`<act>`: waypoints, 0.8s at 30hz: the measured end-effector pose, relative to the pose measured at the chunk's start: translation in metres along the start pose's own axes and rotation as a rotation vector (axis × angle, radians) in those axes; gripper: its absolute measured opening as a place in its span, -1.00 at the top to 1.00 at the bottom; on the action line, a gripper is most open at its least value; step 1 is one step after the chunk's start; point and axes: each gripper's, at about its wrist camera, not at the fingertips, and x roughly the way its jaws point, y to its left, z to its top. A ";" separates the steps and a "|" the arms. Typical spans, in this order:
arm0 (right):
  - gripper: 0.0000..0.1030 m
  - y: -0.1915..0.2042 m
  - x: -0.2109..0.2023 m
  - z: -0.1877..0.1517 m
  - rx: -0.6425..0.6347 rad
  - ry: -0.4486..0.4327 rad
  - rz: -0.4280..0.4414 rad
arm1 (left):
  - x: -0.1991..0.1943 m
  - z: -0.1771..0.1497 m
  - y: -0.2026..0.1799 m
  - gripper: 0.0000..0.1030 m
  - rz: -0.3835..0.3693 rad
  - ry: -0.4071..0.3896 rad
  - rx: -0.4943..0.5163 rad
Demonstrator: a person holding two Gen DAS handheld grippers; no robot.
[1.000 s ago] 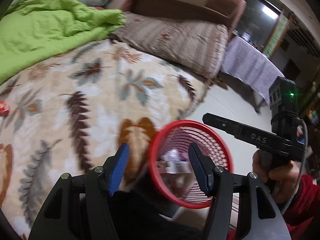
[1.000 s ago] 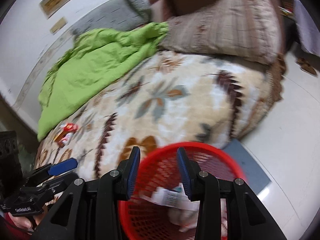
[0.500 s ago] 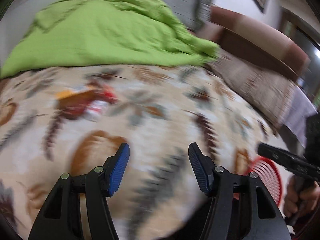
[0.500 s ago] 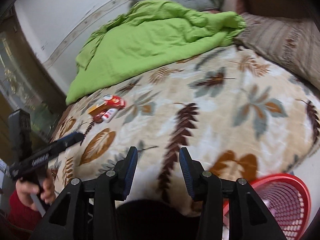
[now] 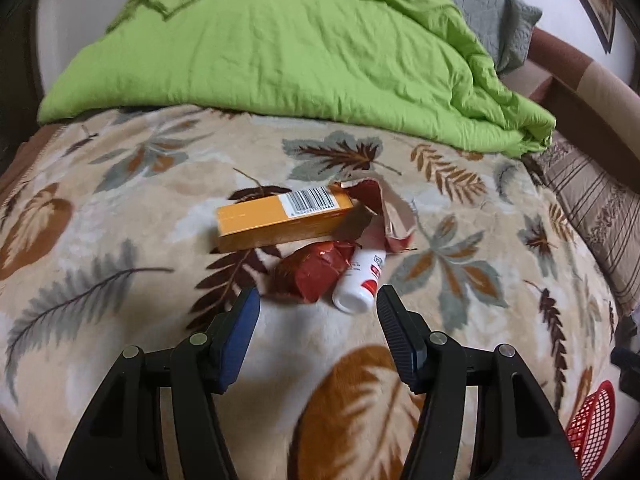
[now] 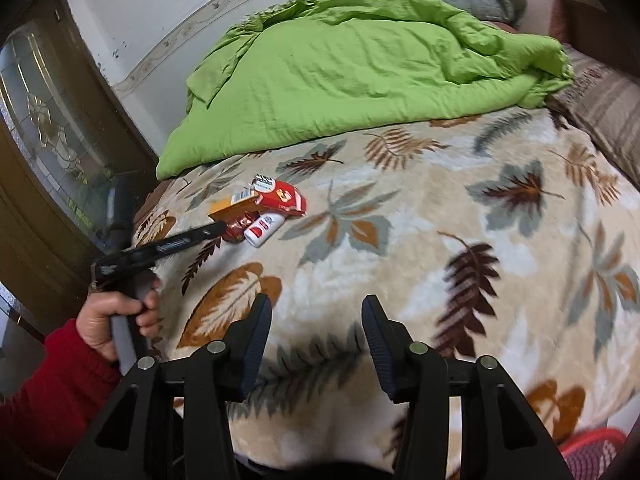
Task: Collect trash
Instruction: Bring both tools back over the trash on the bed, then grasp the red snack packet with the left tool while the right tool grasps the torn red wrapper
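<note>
A small pile of trash lies on the leaf-patterned blanket: an orange box with a barcode, a crumpled red foil wrapper, a white tube with a red label, and a torn red carton. My left gripper is open and empty, just short of the wrapper and tube. In the right wrist view the pile sits far left with the left gripper at it. My right gripper is open and empty over the blanket's near edge.
A green quilt is heaped at the back of the bed, with a grey pillow and striped cushion to the right. The red mesh basket stands off the bed's right edge and shows in the right wrist view too. A glazed door stands left.
Both grippers swung away from the red basket and over the bed. The left gripper closed in on the trash pile, which now sits just beyond its fingertips.
</note>
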 end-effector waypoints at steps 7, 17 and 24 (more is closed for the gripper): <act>-0.06 0.017 0.032 0.037 -0.032 -0.009 0.021 | 0.041 0.011 0.010 -0.11 -0.006 0.020 -0.017; -0.21 0.045 0.100 0.079 -0.080 0.006 0.025 | 0.037 -0.003 0.019 0.18 0.017 0.016 -0.064; -0.22 0.078 0.166 0.100 -0.191 0.055 -0.023 | 0.010 -0.024 0.056 0.18 0.060 -0.004 -0.145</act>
